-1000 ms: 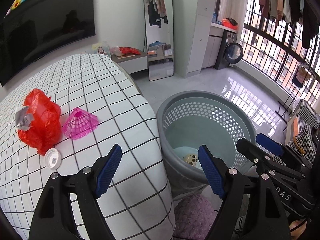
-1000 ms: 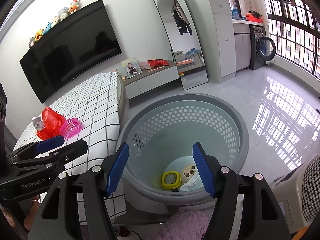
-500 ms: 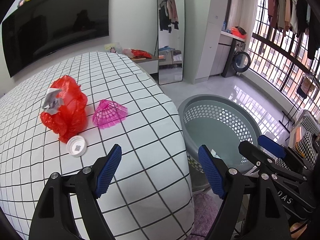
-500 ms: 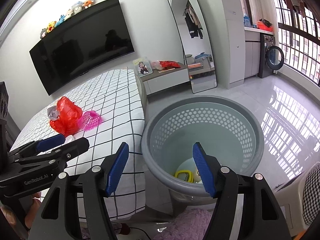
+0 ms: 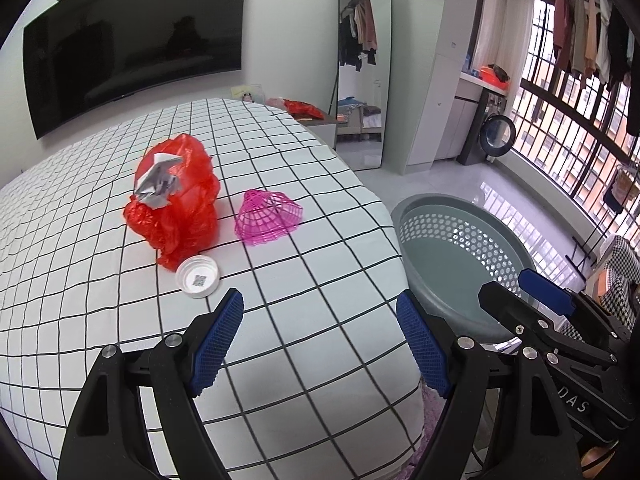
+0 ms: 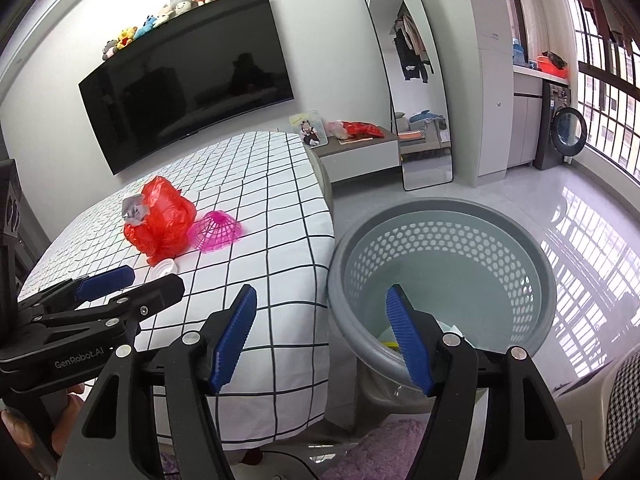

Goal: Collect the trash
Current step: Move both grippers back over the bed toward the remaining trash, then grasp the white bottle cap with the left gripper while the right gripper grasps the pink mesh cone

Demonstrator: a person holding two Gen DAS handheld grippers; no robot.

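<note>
Reaching for the next piece of trash

Left gripper [image 5: 320, 344] and right gripper [image 6: 322, 336] gape wide, empty; next, close on the white lid [image 5: 197, 277], frame centre-left.

You've got a crinkly glossy red plastic bag [image 5: 176, 200] w/ crumpled paper [image 5: 158, 180] on it, pink plastic mesh [image 5: 269, 214], smooth white plastic lid [image 5: 197, 277], all on matt checked cloth bed [image 5: 280, 320]. Perforated matt grey plastic basket [image 6: 440, 248]; floor [image 6: 580, 208] glossy tile. Fingers [image 5: 216, 340] have ribbed blue pads.
</note>
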